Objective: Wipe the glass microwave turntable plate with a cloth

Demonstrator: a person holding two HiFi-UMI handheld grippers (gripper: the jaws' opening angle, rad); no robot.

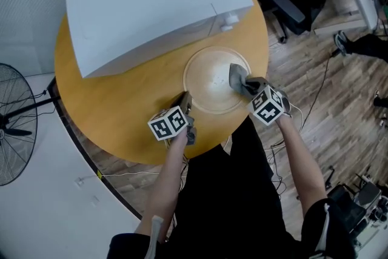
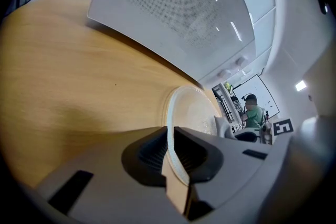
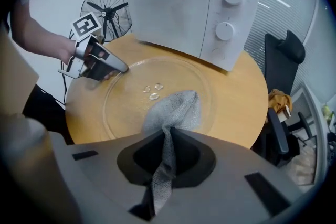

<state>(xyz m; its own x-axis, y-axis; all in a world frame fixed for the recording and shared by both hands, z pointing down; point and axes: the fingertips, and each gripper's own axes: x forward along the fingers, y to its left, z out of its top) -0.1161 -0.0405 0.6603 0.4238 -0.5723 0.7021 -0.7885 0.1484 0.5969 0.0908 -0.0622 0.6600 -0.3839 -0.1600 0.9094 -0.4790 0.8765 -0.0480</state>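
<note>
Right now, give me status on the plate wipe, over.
Left gripper shut on the plate rim. Right gripper shut on the cloth, cloth resting on the plate beside a few drops. Microwave close behind the plate.

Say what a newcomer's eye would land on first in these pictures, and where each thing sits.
A big white microwave fills the back of the round wooden table. In front of it lies the glass turntable plate: the left gripper clamps its rim, while the right gripper holds a grey cloth on its surface.
</note>
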